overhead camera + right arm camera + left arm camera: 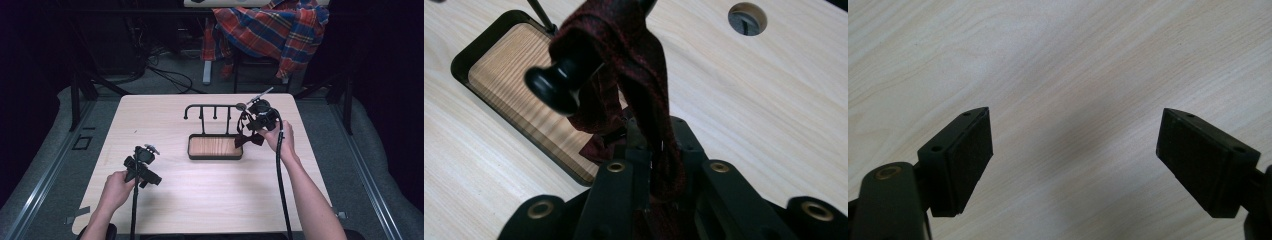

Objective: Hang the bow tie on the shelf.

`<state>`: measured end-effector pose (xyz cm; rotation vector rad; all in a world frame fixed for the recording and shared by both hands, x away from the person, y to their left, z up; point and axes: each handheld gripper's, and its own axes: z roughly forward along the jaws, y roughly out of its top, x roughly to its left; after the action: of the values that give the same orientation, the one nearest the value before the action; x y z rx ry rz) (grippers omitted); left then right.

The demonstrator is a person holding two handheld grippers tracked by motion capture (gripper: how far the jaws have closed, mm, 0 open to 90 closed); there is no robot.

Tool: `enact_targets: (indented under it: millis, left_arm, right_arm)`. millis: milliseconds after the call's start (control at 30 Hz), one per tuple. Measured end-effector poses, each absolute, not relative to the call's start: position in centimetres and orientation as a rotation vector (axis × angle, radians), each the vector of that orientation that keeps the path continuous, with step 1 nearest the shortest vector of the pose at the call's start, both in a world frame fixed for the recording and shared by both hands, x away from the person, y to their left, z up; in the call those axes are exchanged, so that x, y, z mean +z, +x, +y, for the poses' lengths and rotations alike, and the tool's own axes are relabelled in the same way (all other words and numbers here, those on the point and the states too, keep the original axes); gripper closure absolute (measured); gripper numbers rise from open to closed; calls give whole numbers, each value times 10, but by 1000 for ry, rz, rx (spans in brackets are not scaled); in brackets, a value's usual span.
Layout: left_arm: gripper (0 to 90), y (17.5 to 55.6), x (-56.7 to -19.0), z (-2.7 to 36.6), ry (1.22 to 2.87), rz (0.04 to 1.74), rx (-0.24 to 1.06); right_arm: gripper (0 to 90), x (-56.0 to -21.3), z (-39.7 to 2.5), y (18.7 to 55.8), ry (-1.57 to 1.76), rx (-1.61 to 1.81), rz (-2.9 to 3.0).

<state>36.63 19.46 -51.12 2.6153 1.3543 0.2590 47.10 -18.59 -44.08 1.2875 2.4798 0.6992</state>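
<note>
Right gripper view: the right claw (656, 150) has its two black jaws pressed together on a dark red fabric strap (644, 65), which runs up from between the jaws and loops over a black rounded knob (555, 86) at the end of a peg. The knob is out of focus, close to the camera. Just behind the strap lies a rectangular tray with a black metal rim and a striped wooden floor (479, 47), flat on the pale wood bench (774, 115). A round hole with a grey fitting (747, 18) sits in the bench surface near the top edge of this view.

In the high view, the right claw (248, 131) is held by the person's right hand (280, 137) at the right end of a black metal rack with a horizontal bar and short hanging pegs (210, 106). The dark fabric hangs there as a bow-shaped piece (249, 140), just beside the tray's right end (241, 150). The rack rises from the far side of the tray, near the middle of the bench.

The left claw (150, 177) is well apart from the tray, toward the near left of the bench, gripped by the person's left hand (116, 190). In the left gripper view, the left claw (1073, 150) is spread wide, its two black padded jaws far apart with bare bench (1073, 65) between them and nothing in its hold.

Beyond the bench, a red, blue and orange plaid cloth (272, 30) is draped over a chair, with dark cables (165, 75) on the grey floor.
</note>
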Motion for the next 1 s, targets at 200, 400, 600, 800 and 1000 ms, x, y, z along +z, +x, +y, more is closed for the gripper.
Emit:
enact_targets:
  millis: [200, 400, 600, 800, 1000]
  left_arm:
    - [150, 367, -511, 195, 2616, 1354, 258]
    - [150, 366, -511, 194, 2613, 1357, 257]
    - [150, 366, -511, 195, 2616, 1355, 259]
    - [150, 366, -511, 194, 2613, 1357, 260]
    - [150, 366, -511, 194, 2616, 1354, 263]
  right_arm:
    - [671, -438, -186, 467, 1282, 729, 2461]
    - [621, -430, -189, 459, 1237, 734, 2458]
    - [569, -425, -190, 449, 1200, 755, 2483]
    - [479, -422, -189, 436, 1177, 760, 2503]
    - [366, -418, -189, 425, 1173, 756, 2519]
